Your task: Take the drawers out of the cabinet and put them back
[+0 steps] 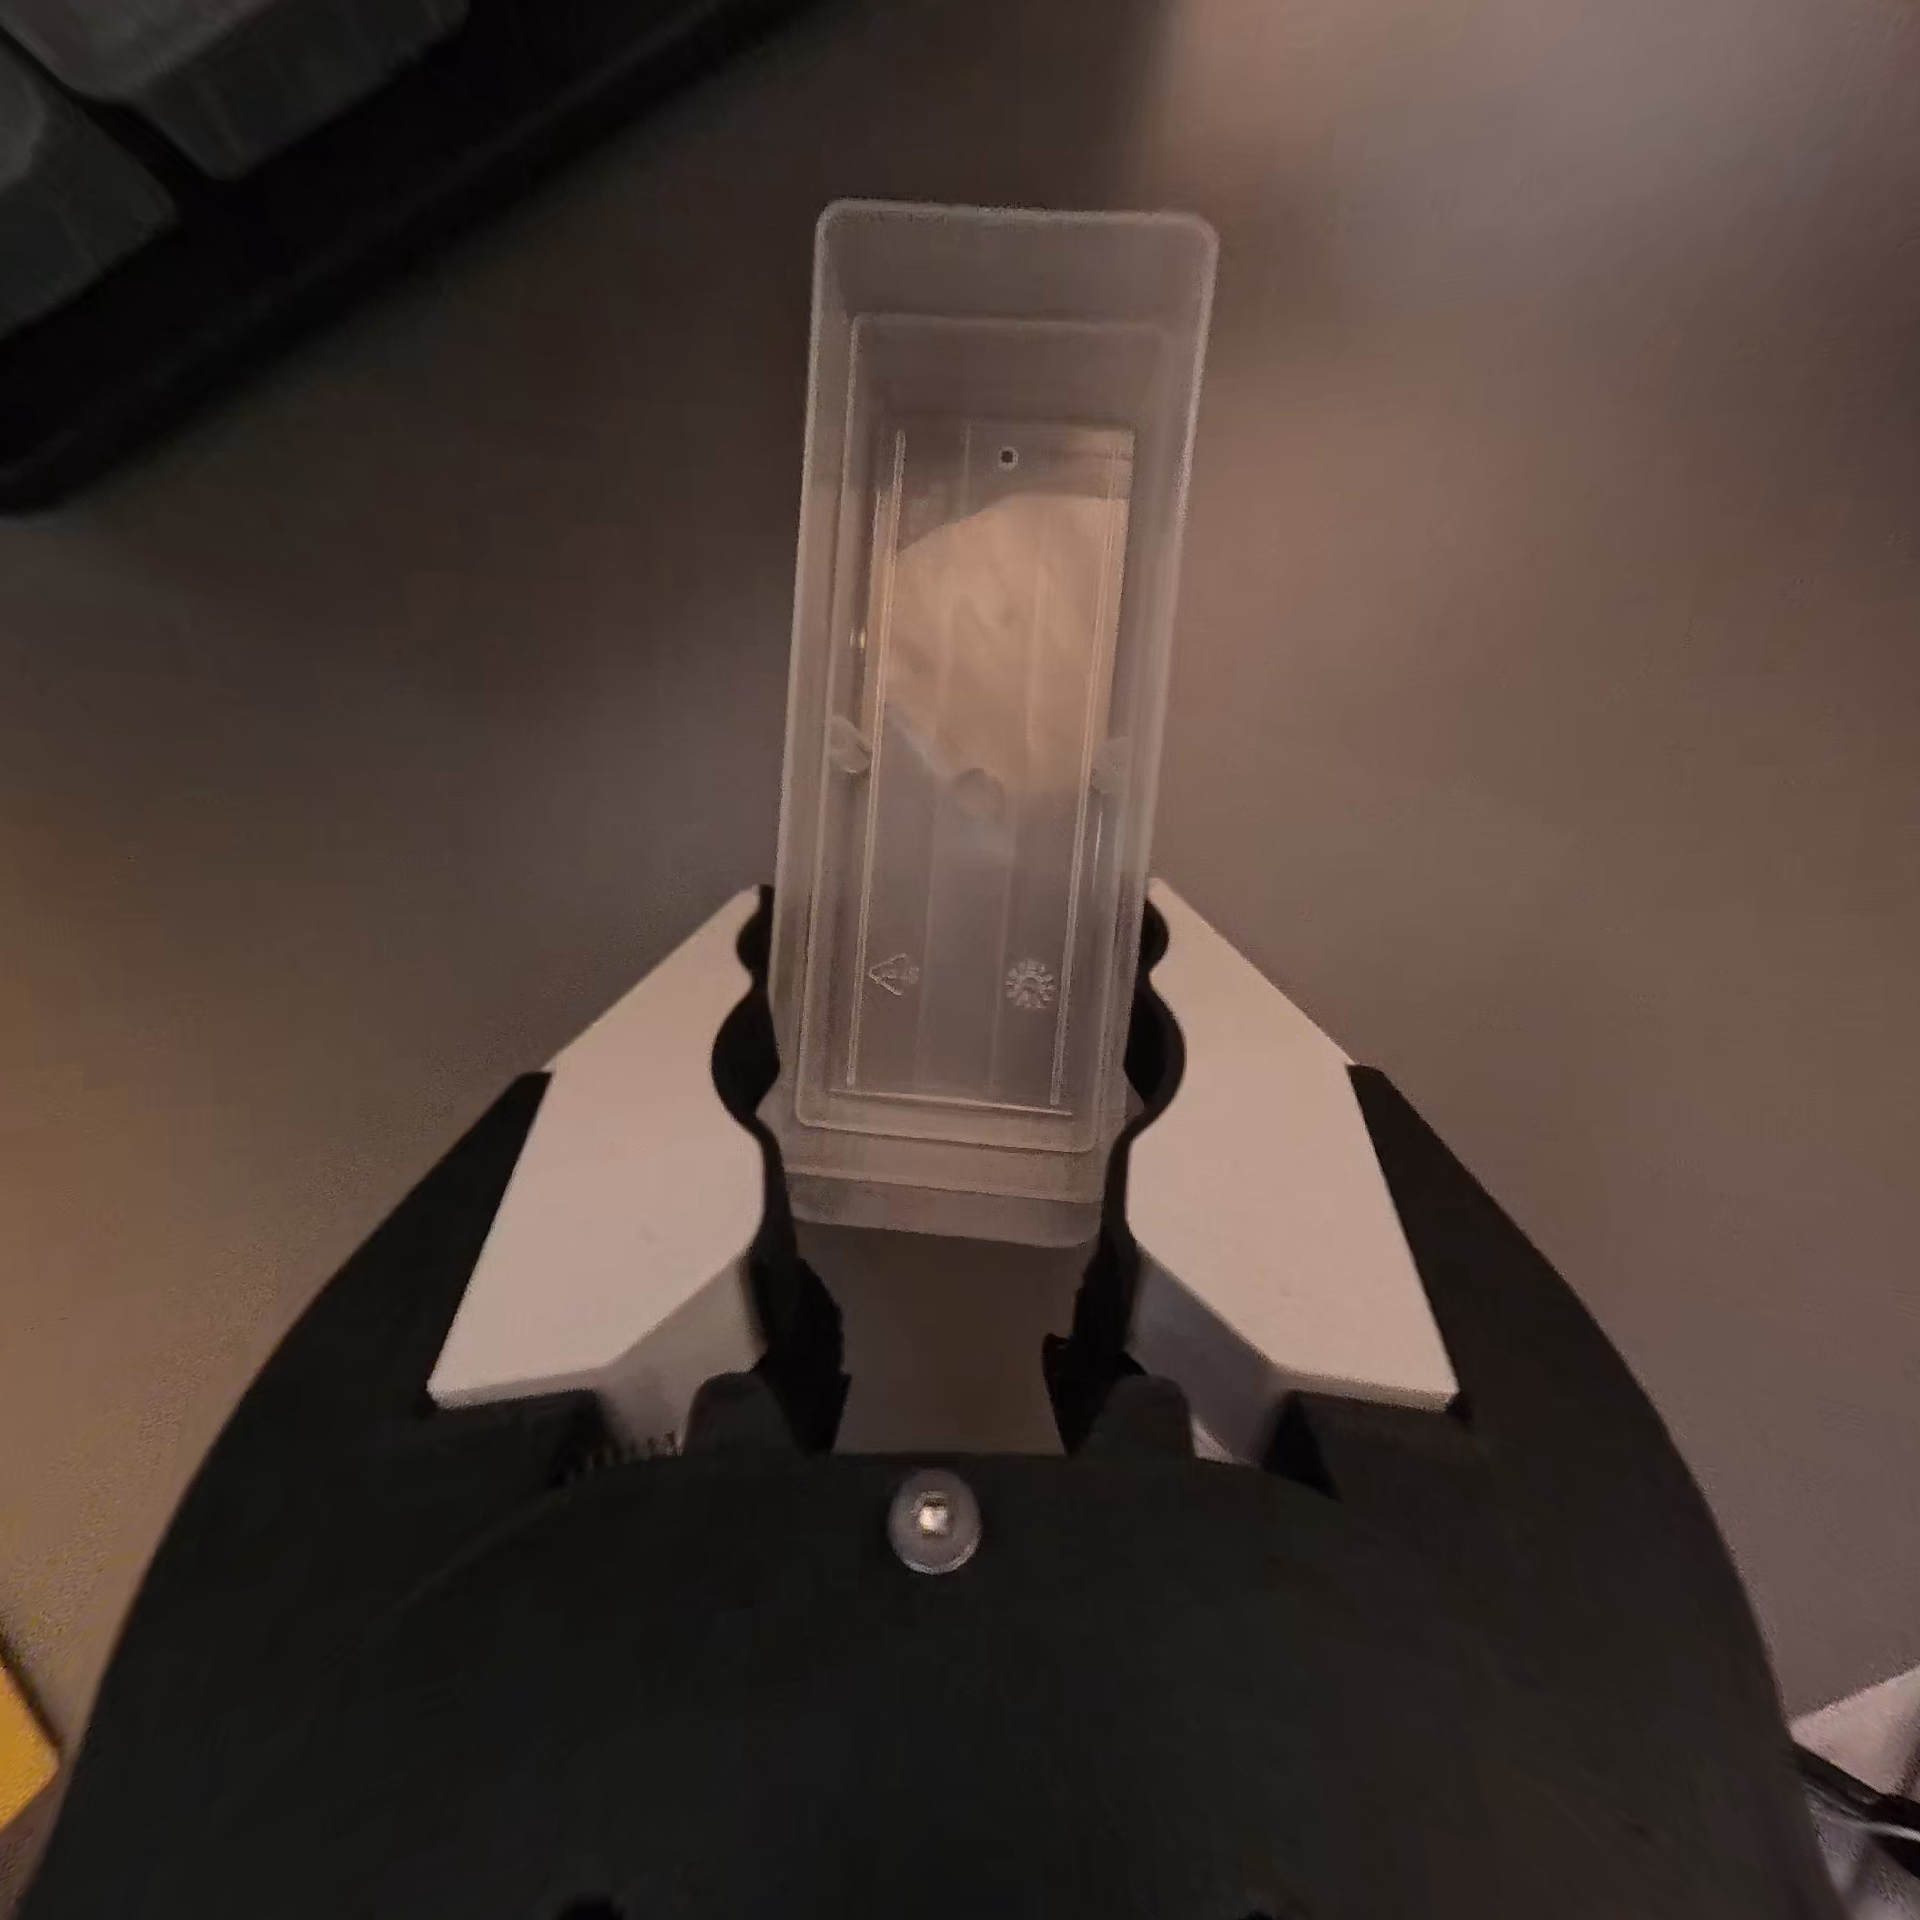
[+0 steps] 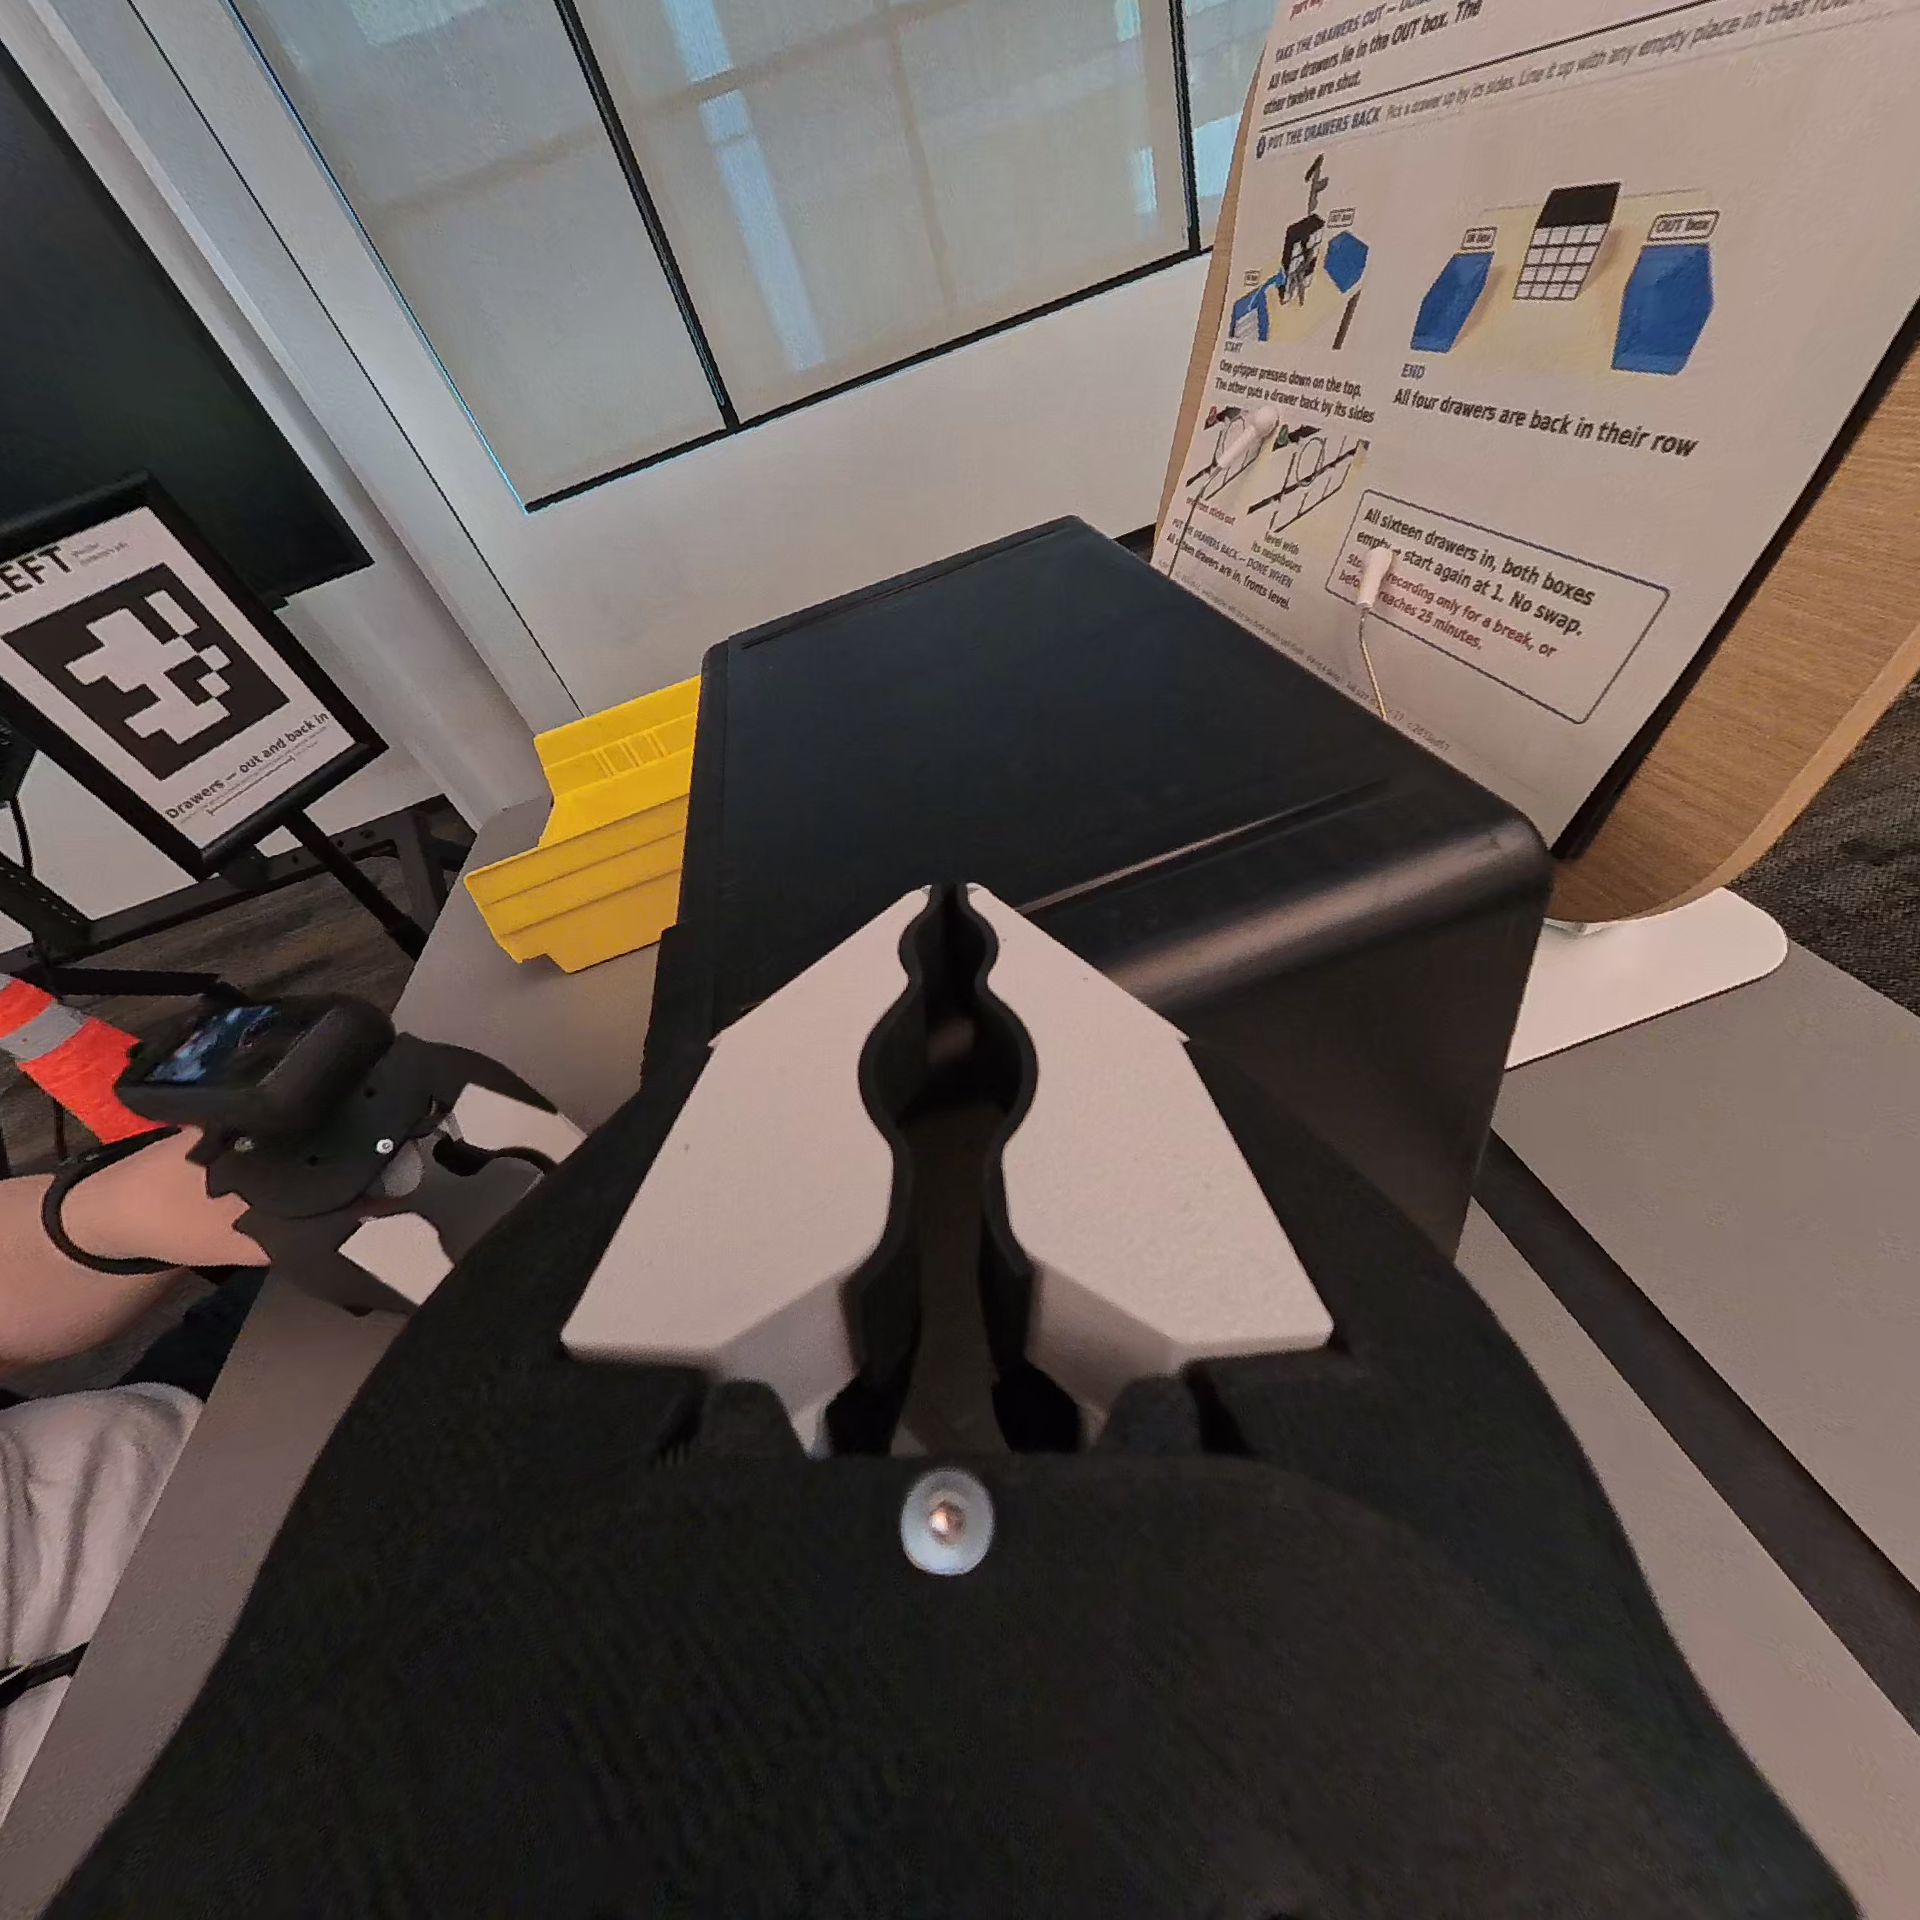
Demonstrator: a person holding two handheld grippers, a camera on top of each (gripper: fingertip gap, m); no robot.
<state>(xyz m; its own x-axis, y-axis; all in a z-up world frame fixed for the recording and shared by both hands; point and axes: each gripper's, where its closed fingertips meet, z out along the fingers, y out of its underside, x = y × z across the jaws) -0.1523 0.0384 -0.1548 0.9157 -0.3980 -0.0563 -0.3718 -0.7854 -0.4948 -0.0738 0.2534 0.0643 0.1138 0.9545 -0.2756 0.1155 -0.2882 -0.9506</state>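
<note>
One clear drawer (image 1: 997,665) is held out of the cabinet (image 2: 1091,790), clamped by its sides in the left tongs (image 1: 951,997) above the counter (image 1: 416,727), while the right tongs (image 2: 948,904), pressed together, are rested over the cabinet top; reinsertion is judged outstanding.

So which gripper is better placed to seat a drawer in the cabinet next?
Left, probably. The left gripper already grips a clear drawer by its sides. The right gripper is shut and empty over the black cabinet top, placed to steady it.
</note>
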